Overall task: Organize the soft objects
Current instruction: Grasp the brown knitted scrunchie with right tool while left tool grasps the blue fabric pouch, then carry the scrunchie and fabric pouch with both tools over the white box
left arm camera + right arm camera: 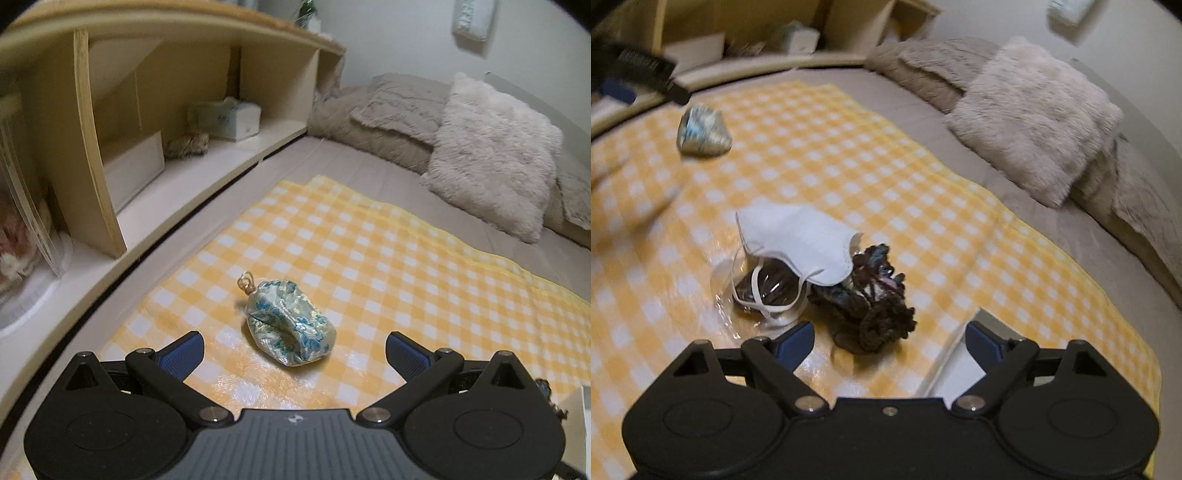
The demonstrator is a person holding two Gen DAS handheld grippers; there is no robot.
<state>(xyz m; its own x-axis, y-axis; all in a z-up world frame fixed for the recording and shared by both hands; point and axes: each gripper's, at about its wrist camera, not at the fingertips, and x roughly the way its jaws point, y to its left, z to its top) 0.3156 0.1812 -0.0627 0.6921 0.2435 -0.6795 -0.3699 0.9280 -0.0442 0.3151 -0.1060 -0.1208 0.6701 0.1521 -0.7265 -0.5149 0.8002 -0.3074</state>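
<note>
Near the checkered cloth's (406, 258) shelf-side edge sits the brocade pouch (290, 323): light, squashy, slick. Pinch its puffy middle, not the cord loop. Left gripper (294, 352) and right gripper (889, 341) both wide open, empty.

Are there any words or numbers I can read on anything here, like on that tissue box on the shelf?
None can be read.
Tissue box on the shelf: faint blue marks, too blurred to read.
White thing on the wall: dark marks, too blurred to read.
Left hand-held gripper: a tiny pale logo on its body, no letters readable.
Brocade pouch, mask: no writing visible.
</note>
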